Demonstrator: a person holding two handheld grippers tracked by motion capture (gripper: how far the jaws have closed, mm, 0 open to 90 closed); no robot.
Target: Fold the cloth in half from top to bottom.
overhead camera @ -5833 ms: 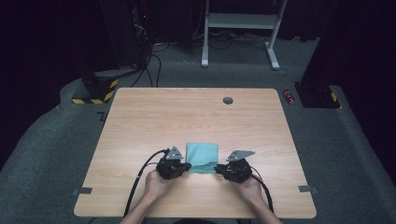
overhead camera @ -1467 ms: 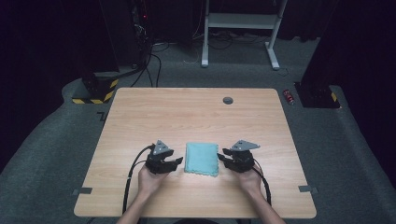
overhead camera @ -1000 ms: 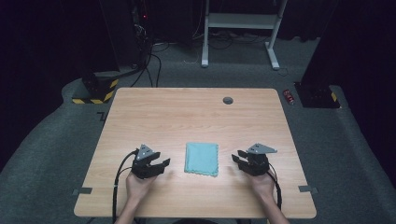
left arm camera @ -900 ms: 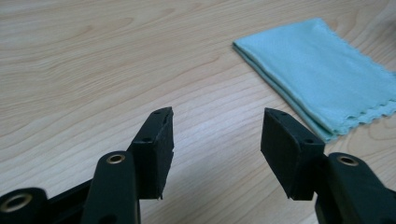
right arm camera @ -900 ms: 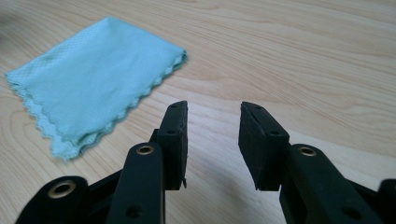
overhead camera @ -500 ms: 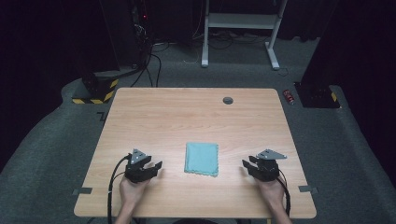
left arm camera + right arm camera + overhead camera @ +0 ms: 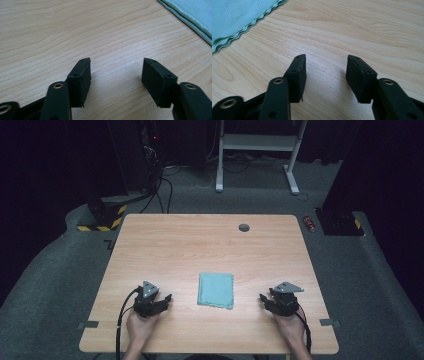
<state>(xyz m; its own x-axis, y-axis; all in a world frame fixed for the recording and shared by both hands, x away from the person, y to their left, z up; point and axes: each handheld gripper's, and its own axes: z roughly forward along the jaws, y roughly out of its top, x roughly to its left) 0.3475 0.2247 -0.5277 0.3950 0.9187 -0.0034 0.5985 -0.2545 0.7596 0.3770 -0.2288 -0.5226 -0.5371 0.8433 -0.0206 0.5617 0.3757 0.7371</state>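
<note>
Black left gripper (image 7: 161,303) sat on the table (image 7: 175,245), jaws just opened wider, nothing between | teal cloth (image 7: 216,290) lay folded flat mid-table, between the 2 grippers; looked soft, light, floppy; best pinched at 1 corner or wavy edge | no boxes or bowls | right gripper (image 7: 267,301): jaws just opened wide, holding nothing.

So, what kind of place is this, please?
Probably a lab or recording studio: a light wooden table on grey carpet, dark surroundings, a black equipment rack with trailing cables, and a white metal stand behind.
</note>
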